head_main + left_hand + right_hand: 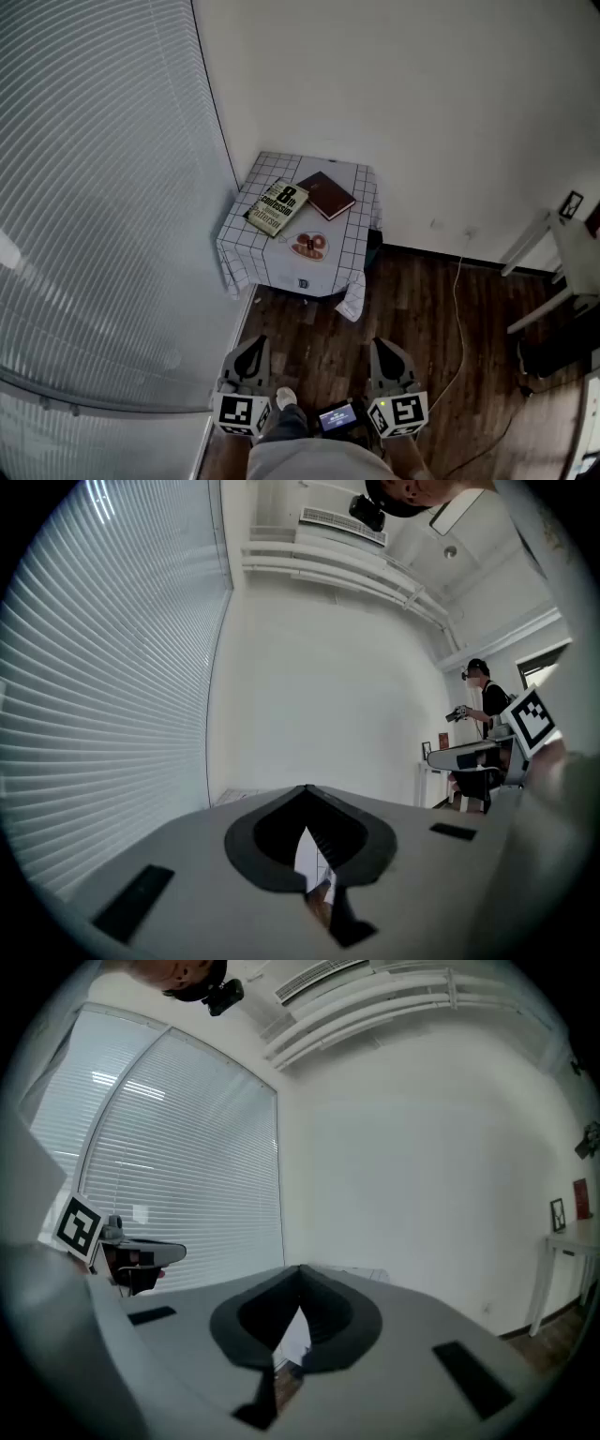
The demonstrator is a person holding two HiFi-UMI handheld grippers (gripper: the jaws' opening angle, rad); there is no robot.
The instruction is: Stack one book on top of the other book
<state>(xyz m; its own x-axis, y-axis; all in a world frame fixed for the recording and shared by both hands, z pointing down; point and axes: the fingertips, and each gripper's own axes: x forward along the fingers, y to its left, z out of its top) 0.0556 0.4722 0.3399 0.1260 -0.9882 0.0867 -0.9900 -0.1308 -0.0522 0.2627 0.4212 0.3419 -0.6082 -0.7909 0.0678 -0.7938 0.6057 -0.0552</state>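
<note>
Head view: small table (272, 267) with checked cloth at 12 o'clock, in corner beside blinds (94, 187). Pale book (278, 206) and dark red book (326, 194) lie flat side by side, unstacked, red one at 2 o'clock of pale. Plate (309, 247) at 6 o'clock of them. Left gripper (248, 347) and right gripper (387, 349) at 6 o'clock, well apart from table.
Left gripper view: jaws pressed together, nothing between.
Right gripper view: jaws together, empty.
</note>
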